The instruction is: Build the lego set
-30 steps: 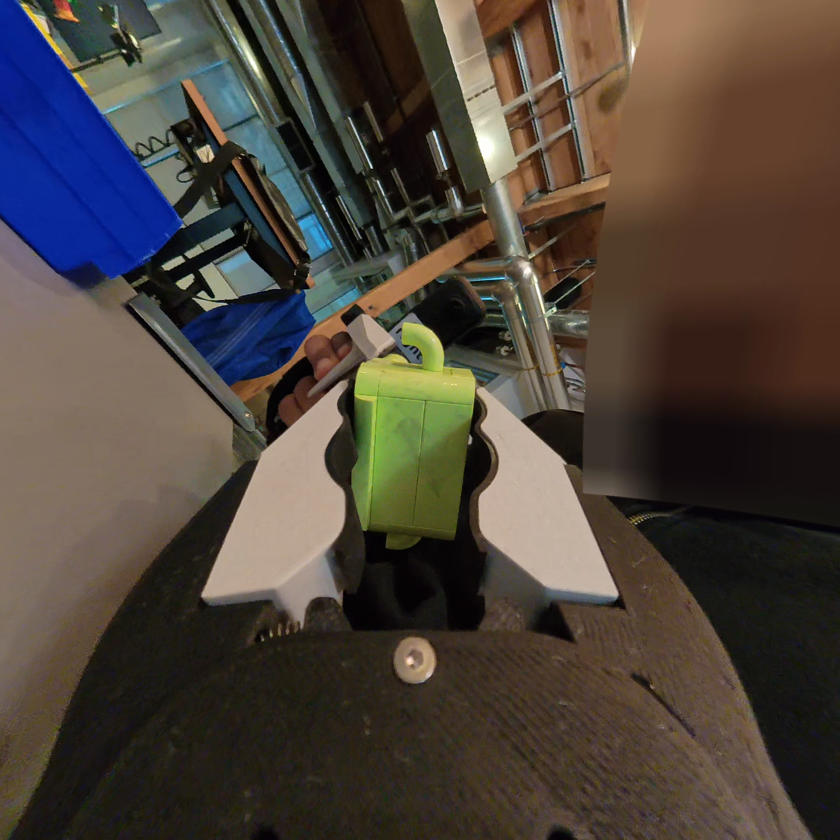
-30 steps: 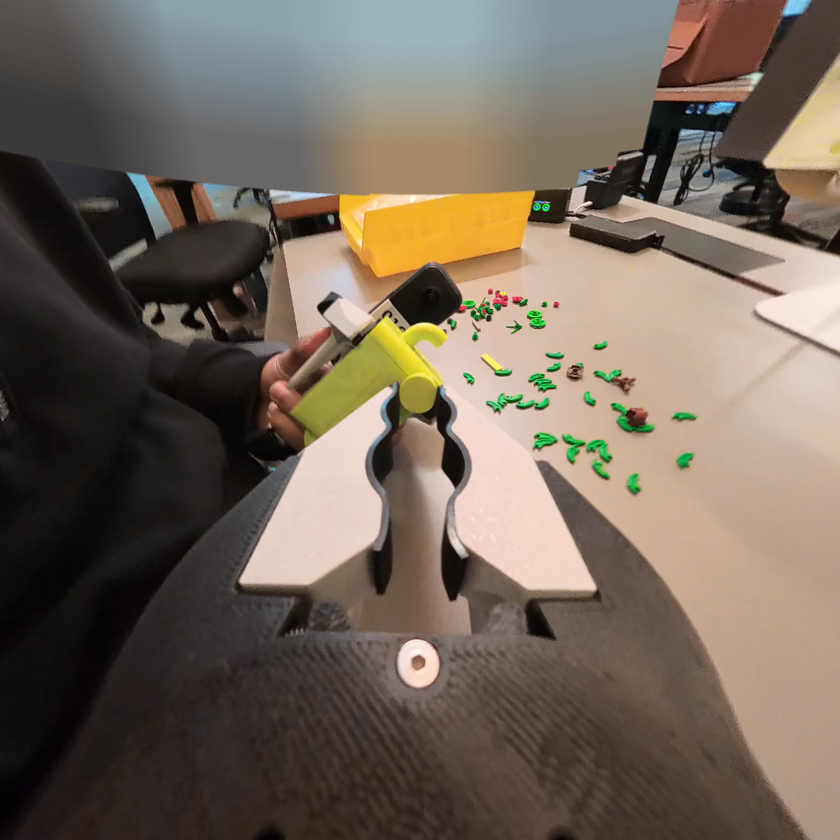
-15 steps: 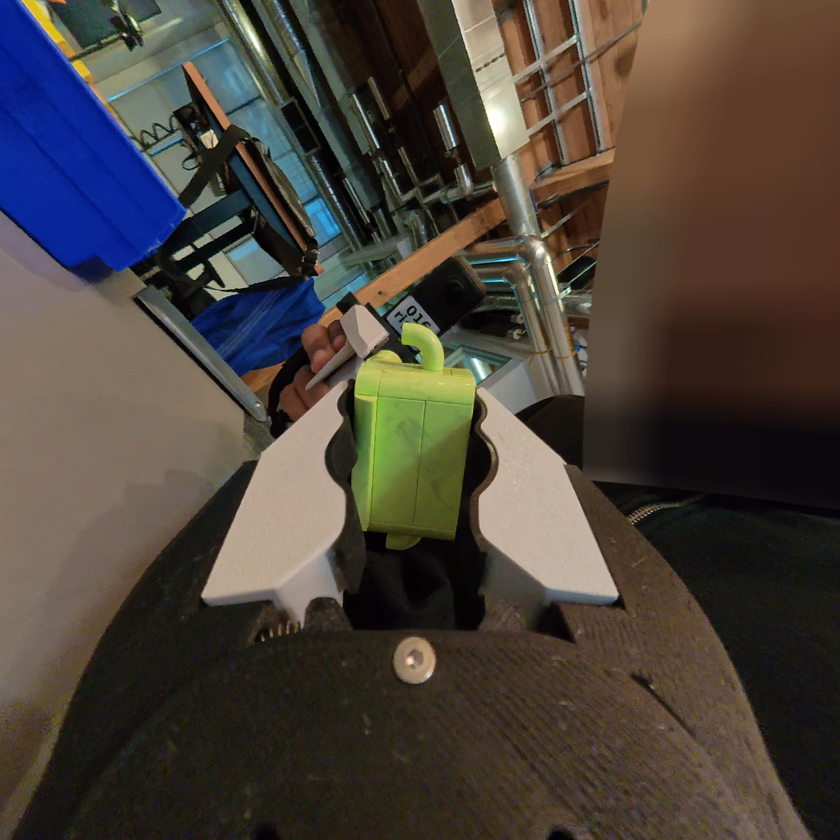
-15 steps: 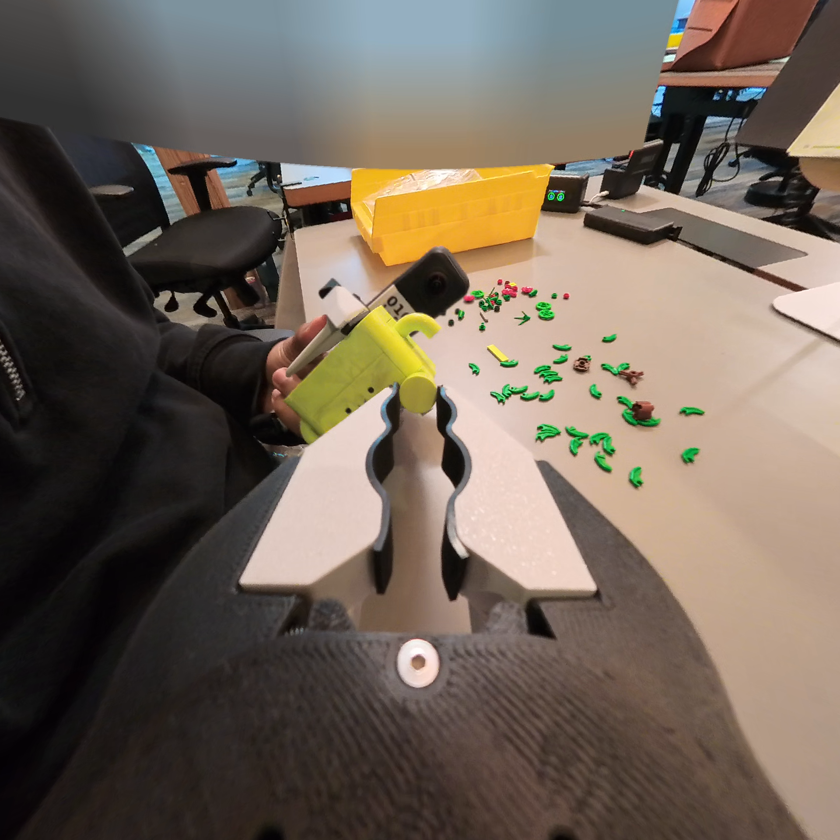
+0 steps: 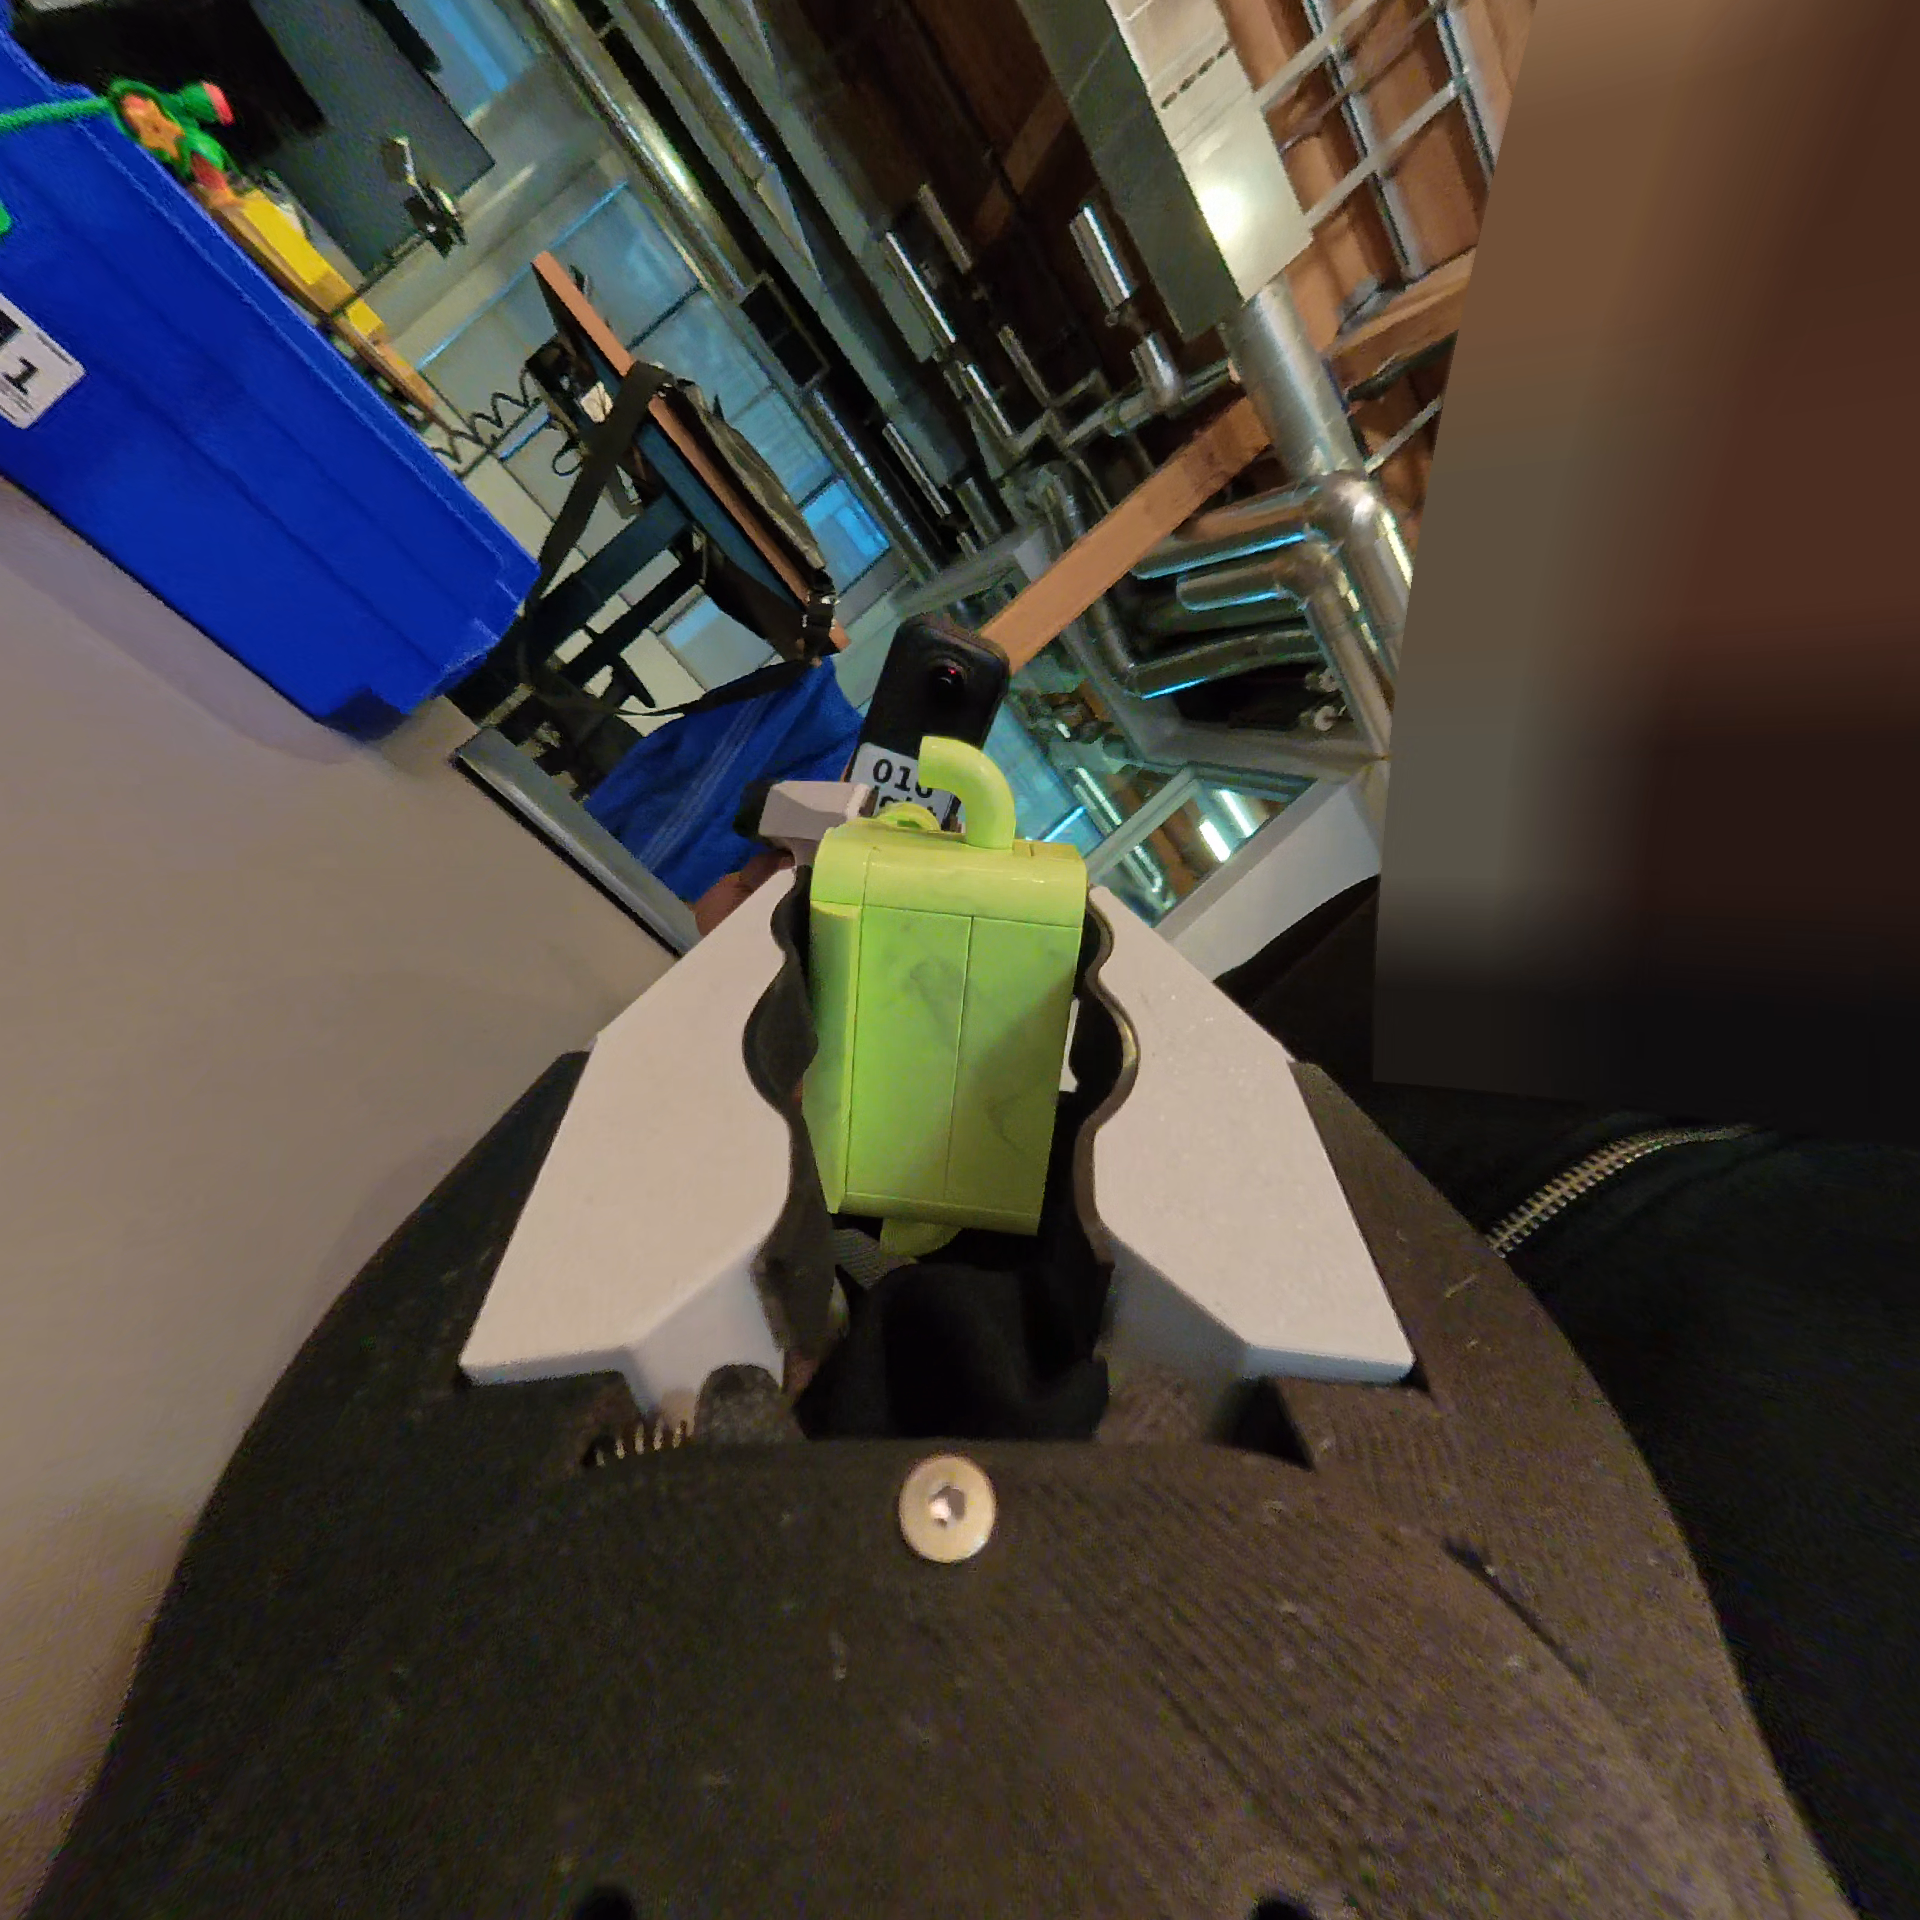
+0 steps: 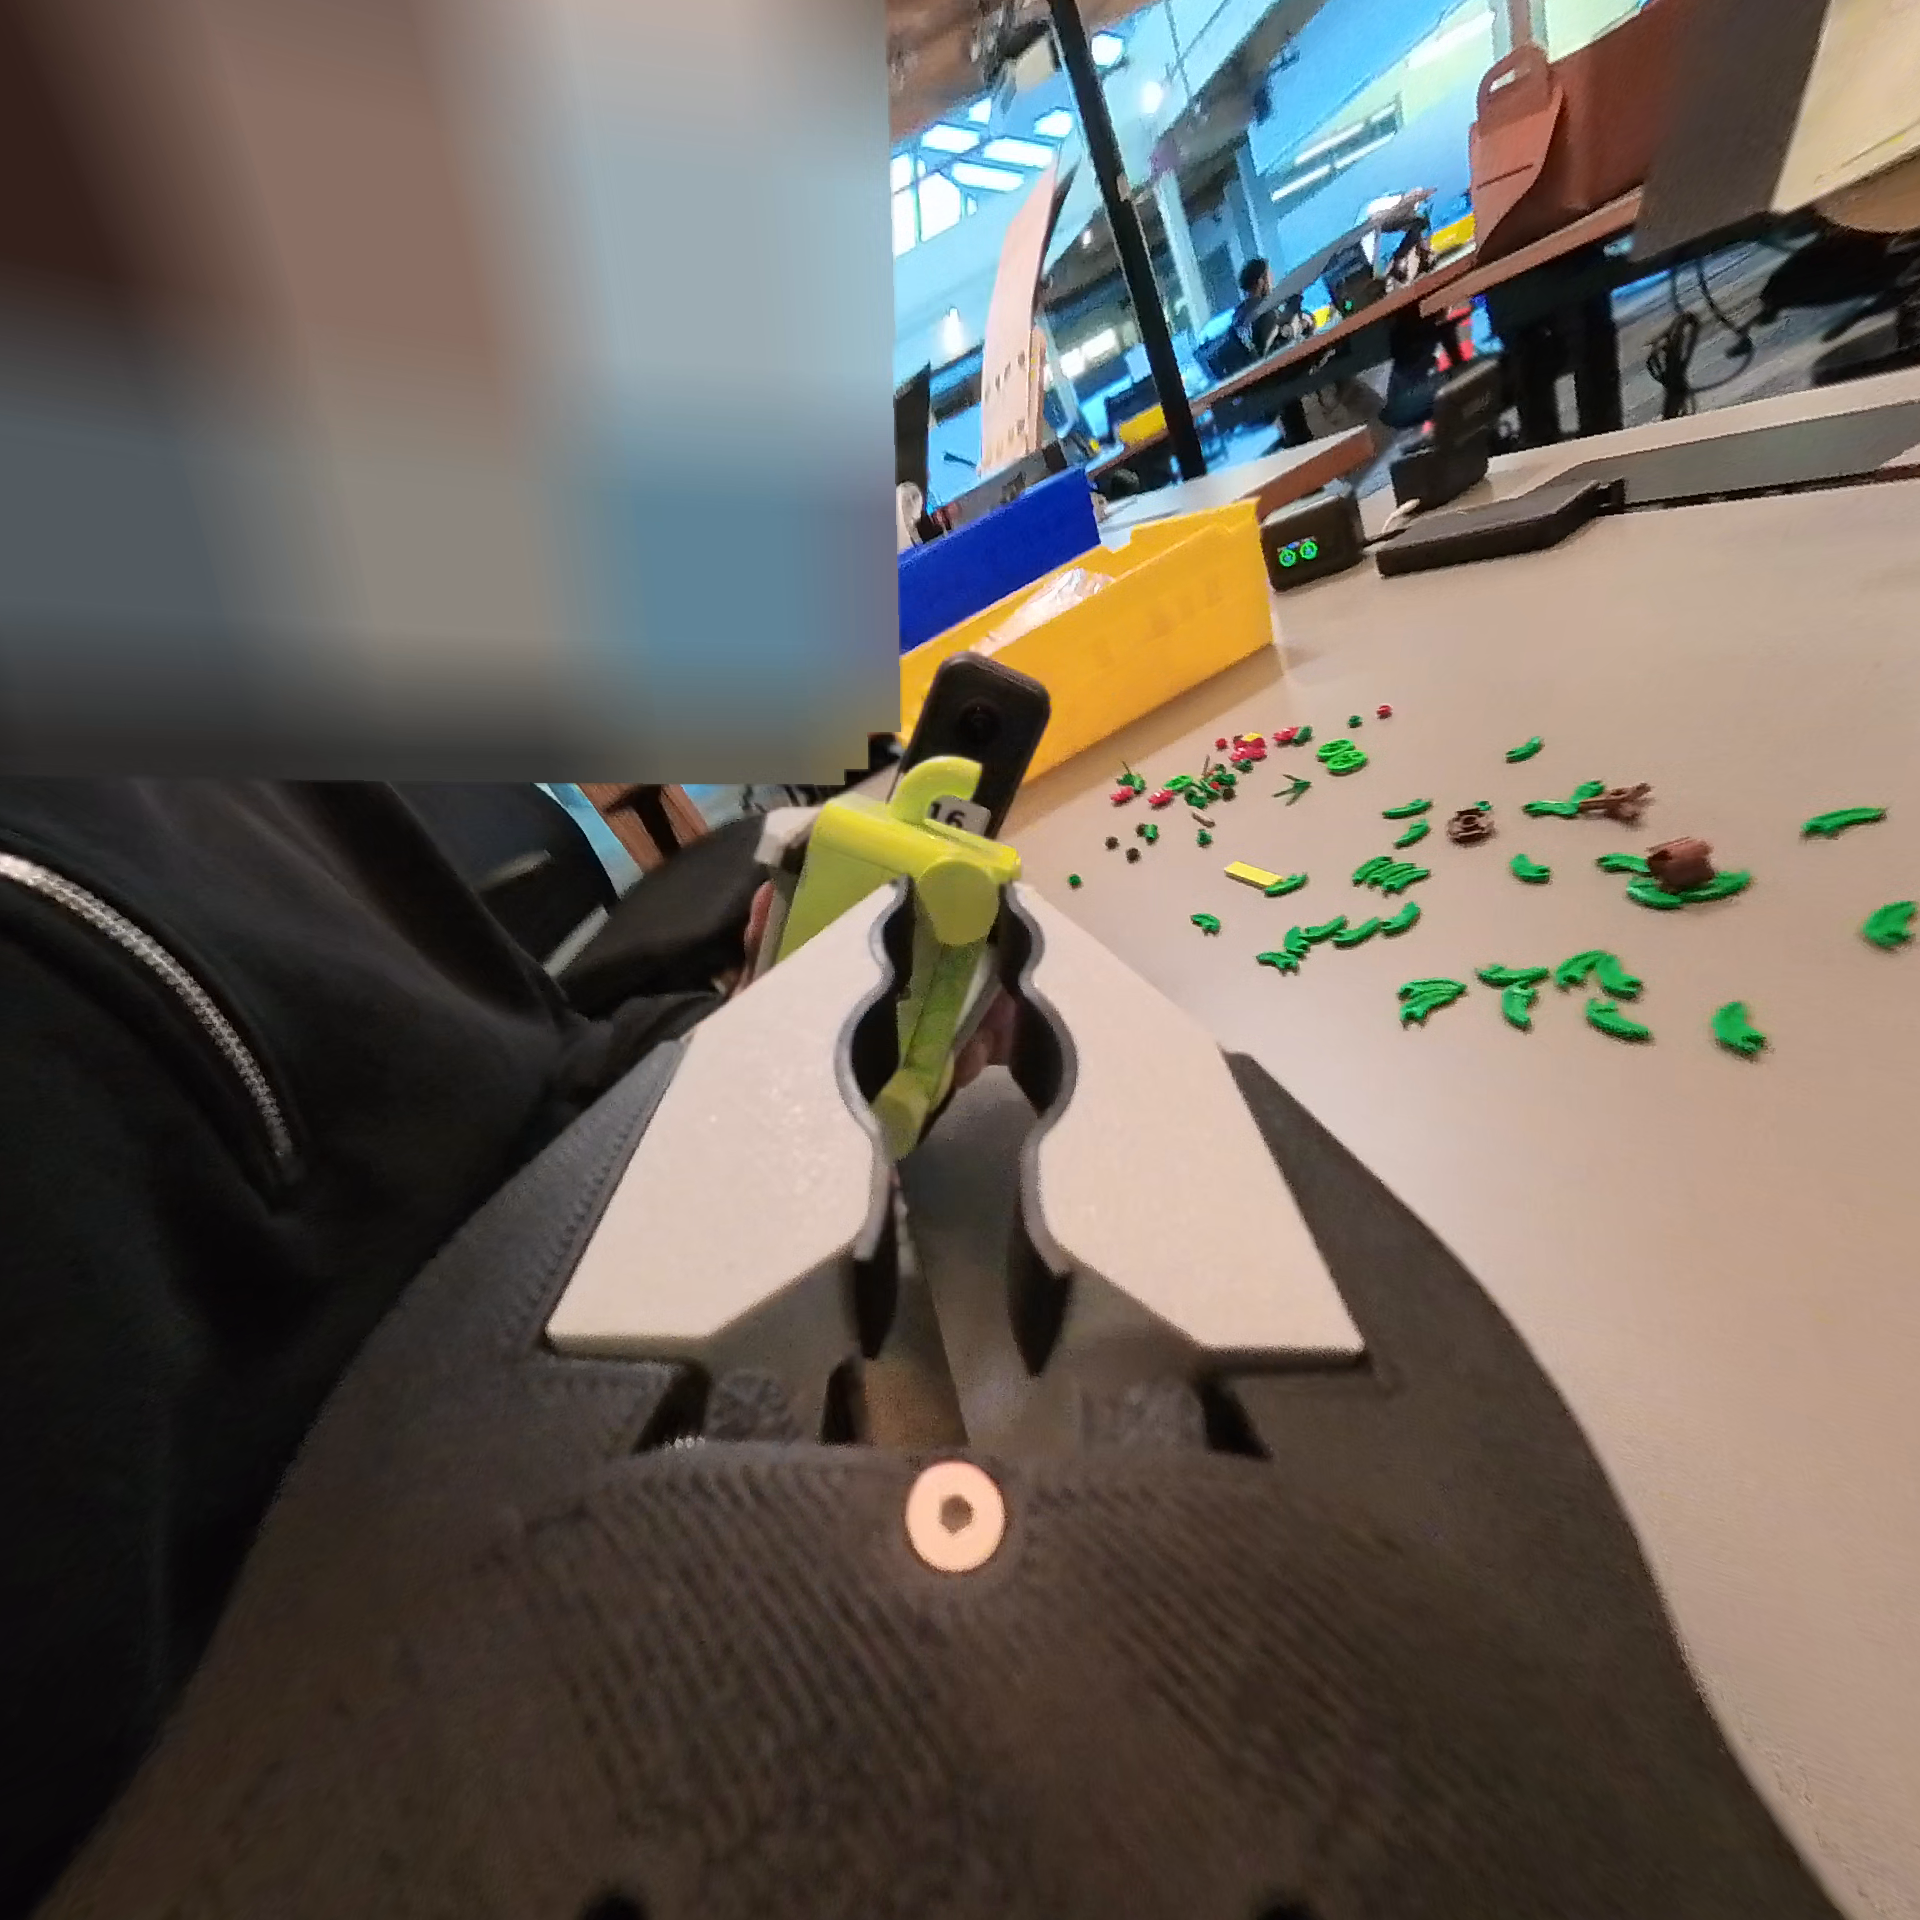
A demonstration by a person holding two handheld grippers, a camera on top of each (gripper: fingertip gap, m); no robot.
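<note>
My left gripper is shut on a lime green lego block with a curved hook on its top end, held up in the air. In the right wrist view the same block is end-on to me. My right gripper has its tips closed on a lime round piece at the block's top. One grey finger of the right gripper shows behind the block in the left wrist view. Loose green leaf pieces, a brown piece, red bits and a yellow tile lie on the table.
A yellow bin and a blue bin stand at the table's far side; the blue bin also shows in the left wrist view. Black devices lie further back. A person's black jacket is close on the left. The tips of both grippers are at nearly the same place.
Both grippers have tilted. The block has swung round so its top end points at the right gripper, whose tips stay on the round piece. The left grip is unchanged.
</note>
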